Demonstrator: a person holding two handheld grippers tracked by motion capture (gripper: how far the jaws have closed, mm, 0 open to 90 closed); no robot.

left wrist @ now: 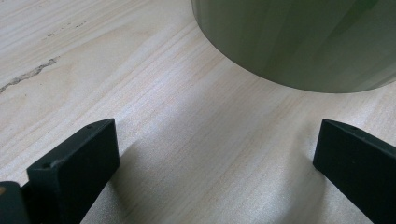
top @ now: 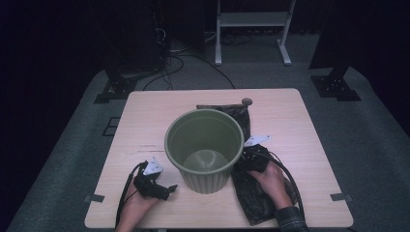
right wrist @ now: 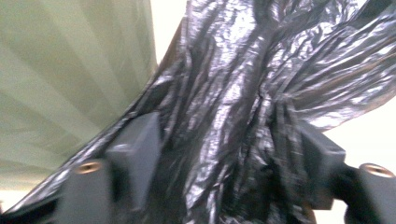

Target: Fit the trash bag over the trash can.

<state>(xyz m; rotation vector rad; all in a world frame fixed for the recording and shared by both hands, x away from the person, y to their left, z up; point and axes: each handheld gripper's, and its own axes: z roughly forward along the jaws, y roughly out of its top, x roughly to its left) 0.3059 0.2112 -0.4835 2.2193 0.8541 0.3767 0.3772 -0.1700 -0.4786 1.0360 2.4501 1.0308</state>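
A green ribbed bin (top: pixel 204 145) stands upright and empty in the middle of the wooden table (top: pixel 145 116). A black plastic bag (top: pixel 251 198) lies flat to its right, running from behind the bin to the near edge. My right gripper (top: pixel 249 157) sits on the bag beside the bin. In the right gripper view the bag (right wrist: pixel 233 93) is bunched into creases between the jaws of my right gripper (right wrist: pixel 229 154), with the bin wall (right wrist: pixel 70 84) close at the left. My left gripper (top: pixel 169 189) rests low at the bin's near left. Its jaws stand wide, so my left gripper (left wrist: pixel 217 149) holds nothing and faces the bin's base (left wrist: pixel 299 42).
A small round brown object (top: pixel 247 101) lies at the table's far edge behind the bag. Tape marks (top: pixel 95 198) sit at the near corners. A white rack frame (top: pixel 251 29) and cables stand on the floor beyond the table.
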